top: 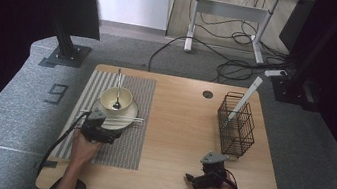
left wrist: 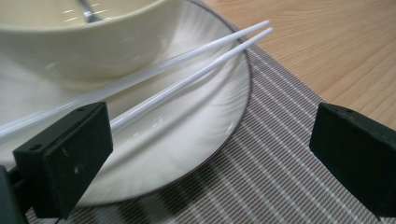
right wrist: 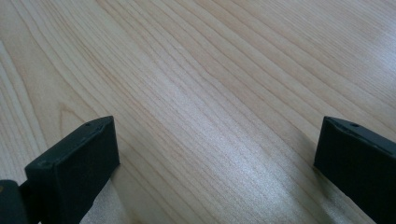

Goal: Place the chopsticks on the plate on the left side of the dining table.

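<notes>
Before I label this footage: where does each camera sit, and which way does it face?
High view: above the person's side, facing forward and down on the table; forearms, left gripper, right gripper.
Left gripper view: on that gripper, facing chopsticks, plate, bowl; open jaws.
Right gripper view: facing bare tabletop; open jaws.
High and left views share bowl, plate, chopsticks, placemat.

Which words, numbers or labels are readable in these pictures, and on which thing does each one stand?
"9": a large dark numeral on the grey floor mat, left of the table.
Nothing else can be read: the bowl, plate, chopsticks, wire basket and both grippers, left and right, carry no visible lettering.
</notes>
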A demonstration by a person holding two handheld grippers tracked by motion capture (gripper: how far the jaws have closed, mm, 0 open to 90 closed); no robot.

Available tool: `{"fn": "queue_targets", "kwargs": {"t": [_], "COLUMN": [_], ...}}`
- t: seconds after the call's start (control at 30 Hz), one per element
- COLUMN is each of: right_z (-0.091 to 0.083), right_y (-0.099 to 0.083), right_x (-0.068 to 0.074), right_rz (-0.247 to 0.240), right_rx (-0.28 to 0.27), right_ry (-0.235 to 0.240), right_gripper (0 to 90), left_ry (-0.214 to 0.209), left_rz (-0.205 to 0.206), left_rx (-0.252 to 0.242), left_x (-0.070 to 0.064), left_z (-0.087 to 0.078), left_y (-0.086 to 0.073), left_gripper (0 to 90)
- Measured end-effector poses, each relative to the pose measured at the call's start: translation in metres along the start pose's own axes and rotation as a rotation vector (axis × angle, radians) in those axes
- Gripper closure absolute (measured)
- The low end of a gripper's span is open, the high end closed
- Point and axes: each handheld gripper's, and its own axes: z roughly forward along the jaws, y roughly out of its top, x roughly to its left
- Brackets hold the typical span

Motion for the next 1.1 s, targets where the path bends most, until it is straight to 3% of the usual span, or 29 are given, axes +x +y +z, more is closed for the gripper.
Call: {"fn": "queue_targets", "kwargs": {"t": [0.17, 0.43, 0.87, 1.1], "right_z": [0.0, 0.0, 0.001, 0.001], "right_y": [0.0, 0.001, 0.001, 0.001], "right_x": [0.0, 0.0, 0.0, 0.0], "right_rz": [0.0, -0.002, -0.002, -0.002], "right_rx": [0.0, 0.002, 0.0, 0.0], "right_ry": [0.0, 0.002, 0.001, 0.001], "right_gripper": [0.0, 0.0, 0.0, 0.0], "left_ry": [0.0, -0.004, 0.006, -0.005], "left_rz": [0.015, -0.019, 0.023, 0.058], "left_rx": [0.005, -0.009, 0.008, 0.02], "left_x": [-0.008, -0.003, -0.005, -0.015], "left_z": [0.009, 0.017, 0.026, 0.034], "left_y": [0.003, 0.004, 0.008, 0.014], "left_gripper": [0.0, 0.0, 0.0, 0.0]}}
